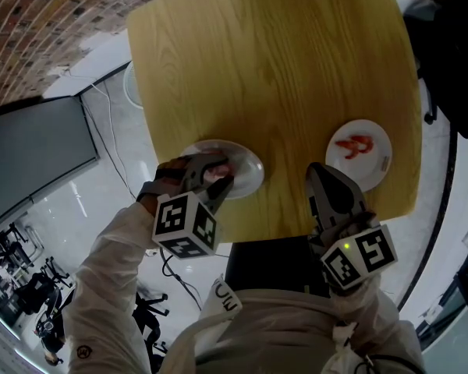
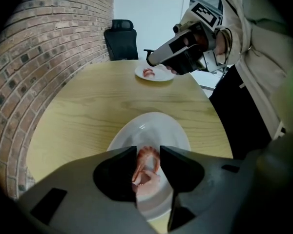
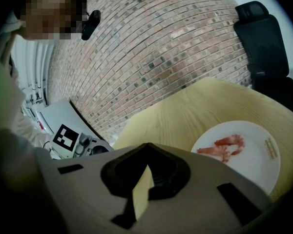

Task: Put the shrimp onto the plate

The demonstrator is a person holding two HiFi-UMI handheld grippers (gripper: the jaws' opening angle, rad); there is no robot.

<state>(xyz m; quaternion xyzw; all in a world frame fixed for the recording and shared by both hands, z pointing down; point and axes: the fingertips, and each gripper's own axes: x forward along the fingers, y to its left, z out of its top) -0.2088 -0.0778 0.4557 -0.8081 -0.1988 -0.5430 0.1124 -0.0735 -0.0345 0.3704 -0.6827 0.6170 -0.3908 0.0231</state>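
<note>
Currently the left gripper [image 2: 147, 152] jaws are pinching the shrimp [image 2: 145, 167] just over the white plate [image 2: 151, 118]; whether it is touching is unclear. The right gripper [image 3: 146, 146] jaws are sitting together, empty. A second shrimp [image 3: 224, 147] is lying on the other plate [image 3: 256, 172]. Judging: release is still pending.

Bright even indoor light, soft shadows, strong fisheye warp, dark vignetted corners
</note>
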